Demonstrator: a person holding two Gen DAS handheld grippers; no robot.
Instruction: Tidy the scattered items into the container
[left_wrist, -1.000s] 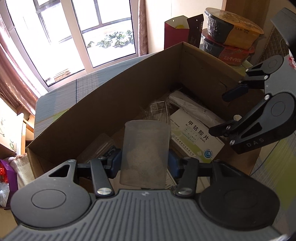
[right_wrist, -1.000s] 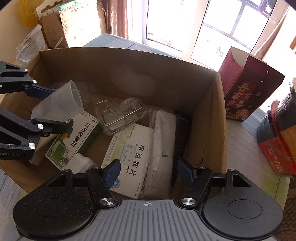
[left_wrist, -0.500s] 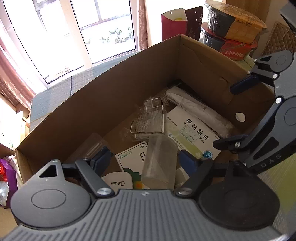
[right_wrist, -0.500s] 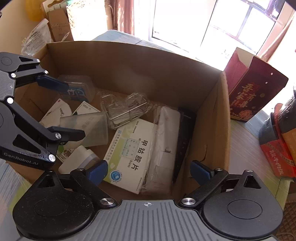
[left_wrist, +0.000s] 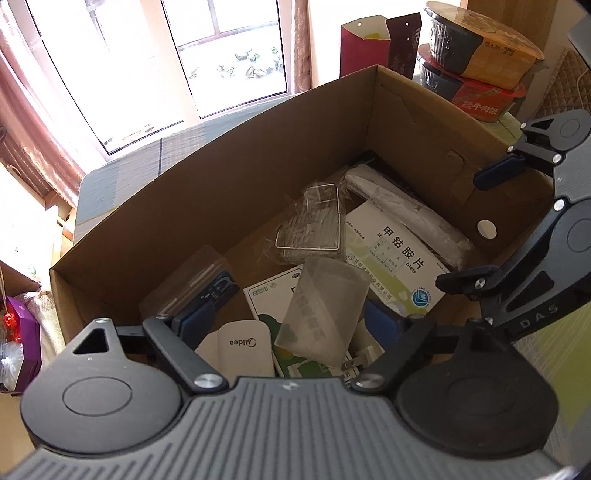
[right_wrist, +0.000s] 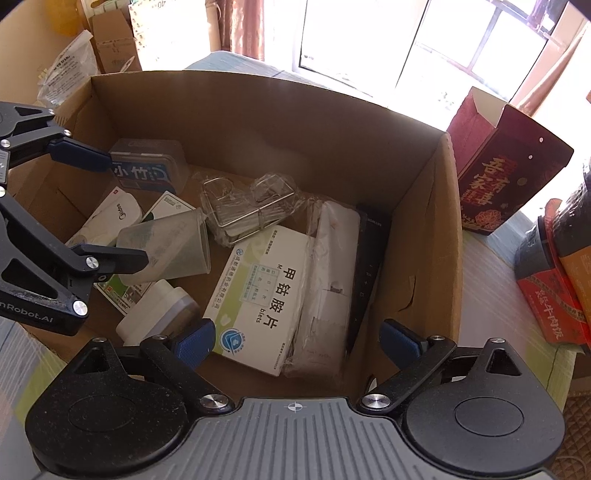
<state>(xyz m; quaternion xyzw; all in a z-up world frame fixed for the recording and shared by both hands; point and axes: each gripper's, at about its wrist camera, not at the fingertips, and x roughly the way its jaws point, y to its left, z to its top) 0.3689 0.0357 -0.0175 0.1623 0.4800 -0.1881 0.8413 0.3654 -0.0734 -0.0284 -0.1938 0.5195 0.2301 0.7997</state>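
An open cardboard box (left_wrist: 221, 147) (right_wrist: 258, 88) holds several items. A translucent plastic cup (left_wrist: 321, 306) (right_wrist: 166, 247) lies on its side inside, on a green-and-white carton. My left gripper (left_wrist: 290, 321) (right_wrist: 103, 208) is open over that end of the box, its fingers either side of the cup and apart from it. My right gripper (right_wrist: 297, 341) (left_wrist: 480, 227) is open above the other end, over a white medicine box (right_wrist: 266, 295) (left_wrist: 395, 254), holding nothing.
Also in the box: a wire rack in plastic wrap (right_wrist: 251, 206), a white bottle (right_wrist: 159, 314), a black remote (right_wrist: 369, 266), a clear case with a blue label (right_wrist: 147, 166). A red carton (right_wrist: 506, 166) and stacked noodle bowls (left_wrist: 476, 55) stand beside the box.
My left gripper opened and let go of the cup, which dropped onto its side in the box. My right gripper's fingers spread wider.
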